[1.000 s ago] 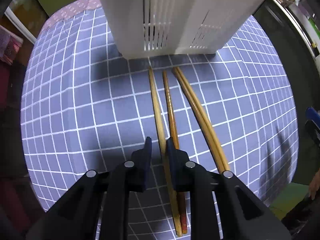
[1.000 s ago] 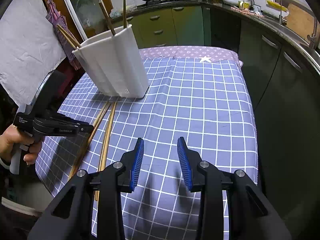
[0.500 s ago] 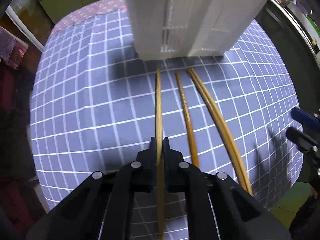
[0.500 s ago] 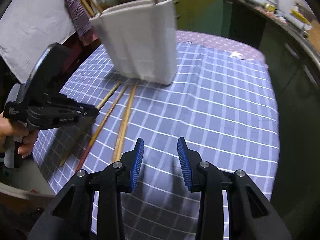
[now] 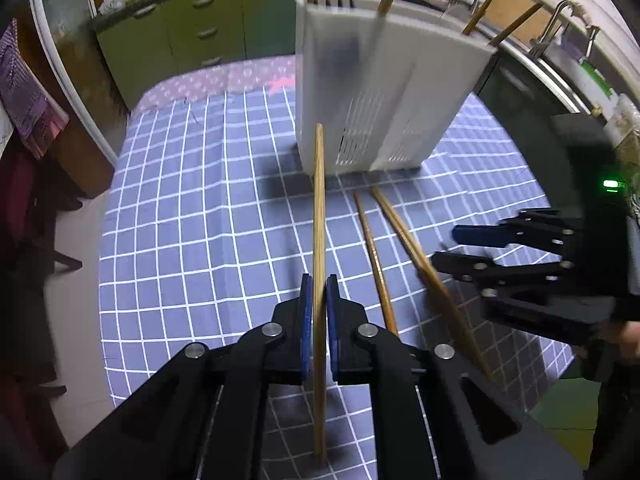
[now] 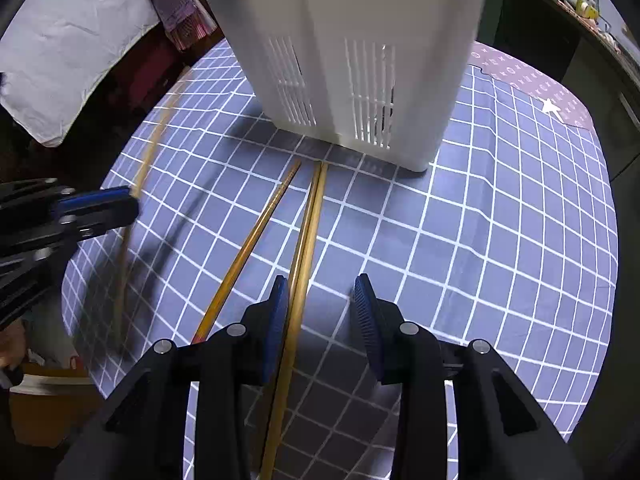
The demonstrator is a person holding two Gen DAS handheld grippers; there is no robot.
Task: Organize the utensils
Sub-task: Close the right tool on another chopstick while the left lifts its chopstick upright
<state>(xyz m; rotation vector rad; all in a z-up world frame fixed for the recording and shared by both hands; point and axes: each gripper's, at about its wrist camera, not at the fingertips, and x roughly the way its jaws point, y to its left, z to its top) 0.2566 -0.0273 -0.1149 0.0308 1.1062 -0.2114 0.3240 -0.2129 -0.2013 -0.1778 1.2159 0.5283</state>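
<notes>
Chopstick (image 5: 319, 216) pinched in left jaws; right jaws spread over chopsticks (image 6: 304, 256) beside holder (image 6: 360, 60).

Smooth wooden chopsticks (image 6: 308, 216), checked cloth (image 6: 480, 240)

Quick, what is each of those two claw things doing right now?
Left gripper: closed on one chopstick, lifted off the cloth.
Right gripper: open, holding nothing.

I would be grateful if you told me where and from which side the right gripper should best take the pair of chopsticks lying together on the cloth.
Probably mid-shaft, from above. The pair lies flat on the cloth, running away towards the holder, so the right gripper, jaws open, could straddle both sticks crosswise. A single chopstick lies apart beside them, leaving room for one jaw.
</notes>
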